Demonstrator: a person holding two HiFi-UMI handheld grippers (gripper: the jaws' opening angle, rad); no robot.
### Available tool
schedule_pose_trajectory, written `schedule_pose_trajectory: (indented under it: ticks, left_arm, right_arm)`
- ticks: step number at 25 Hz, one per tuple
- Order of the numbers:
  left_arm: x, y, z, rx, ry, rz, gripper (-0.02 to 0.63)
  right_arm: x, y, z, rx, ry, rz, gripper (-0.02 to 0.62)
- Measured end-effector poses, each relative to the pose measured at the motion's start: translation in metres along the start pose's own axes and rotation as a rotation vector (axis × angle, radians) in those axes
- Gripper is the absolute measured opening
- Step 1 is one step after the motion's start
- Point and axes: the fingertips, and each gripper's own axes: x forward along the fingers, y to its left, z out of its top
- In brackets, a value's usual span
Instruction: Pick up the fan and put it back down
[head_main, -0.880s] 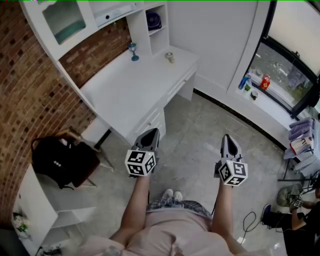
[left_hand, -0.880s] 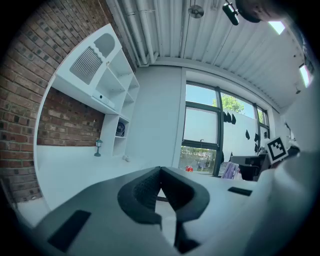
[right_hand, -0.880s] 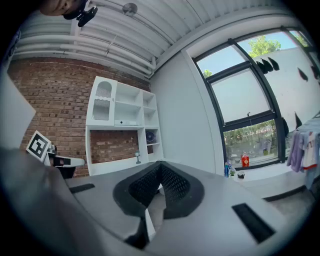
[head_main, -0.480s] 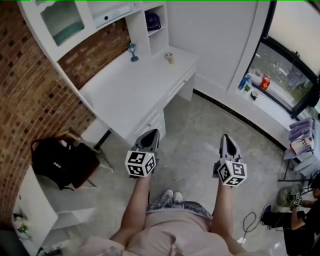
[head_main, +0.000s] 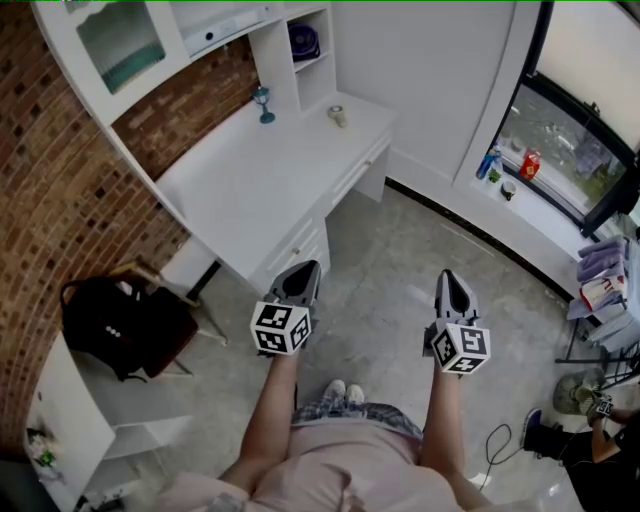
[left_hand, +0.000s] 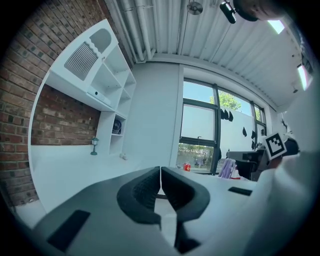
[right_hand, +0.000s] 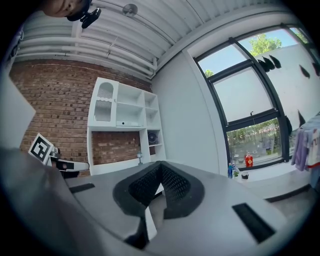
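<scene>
The fan (head_main: 305, 40) is a small dark round one standing in an open cubby of the white shelf unit above the desk, far ahead of both grippers. It also shows as a small fan (right_hand: 152, 137) in the right gripper view and as a dark fan (left_hand: 116, 126) in the left gripper view. My left gripper (head_main: 300, 272) is held over the floor by the desk's near corner, jaws shut and empty. My right gripper (head_main: 452, 280) hangs over the bare floor, also shut with nothing in it. Both point roughly level towards the desk and wall.
A white desk (head_main: 260, 170) with drawers carries a little blue lamp figure (head_main: 264, 103) and a small pale object (head_main: 340, 116). A black bag (head_main: 115, 325) rests on a chair at left. Bottles (head_main: 510, 165) stand on the windowsill. A cable (head_main: 495, 440) and a crouching person (head_main: 600, 440) are at lower right.
The right gripper has drifted slightly to the left. The person at the lower right has slid further towards the picture's edge. The left gripper has kept still.
</scene>
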Motion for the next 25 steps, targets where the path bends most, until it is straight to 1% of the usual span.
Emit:
schedule_pose_trajectory:
  ticks: [4,5,6,8,10,13,17,25]
  left_arm:
    - [0.003,-0.003,0.002,-0.007,-0.01,-0.028,0.032]
    - [0.003,-0.004,0.004,-0.011,-0.018,-0.037,0.053]
    - [0.003,-0.005,0.006,-0.015,-0.026,-0.048,0.118]
    - [0.004,-0.006,0.009,-0.025,-0.043,-0.068,0.178]
    - [0.006,-0.007,0.012,-0.038,-0.059,-0.083,0.257]
    - [0.01,-0.006,0.014,-0.049,-0.071,-0.097,0.329]
    - [0.017,0.002,0.014,-0.045,-0.081,-0.086,0.36]
    - [0.041,0.028,0.013,-0.043,-0.065,-0.09,0.365]
  right_arm:
    - [0.0,-0.004,-0.002,0.008,0.003,-0.008,0.015]
    - [0.0,-0.005,-0.003,0.009,0.004,-0.009,0.015]
    - [0.001,-0.005,-0.003,0.009,0.005,-0.01,0.015]
    - [0.002,-0.006,-0.004,0.01,0.006,-0.012,0.015]
    - [0.005,-0.007,-0.003,0.012,0.007,-0.014,0.015]
    - [0.01,-0.009,-0.002,0.016,0.01,-0.016,0.015]
    - [0.019,-0.009,-0.004,0.017,0.015,-0.019,0.015]
    - [0.053,-0.006,-0.007,0.019,0.02,-0.029,0.015]
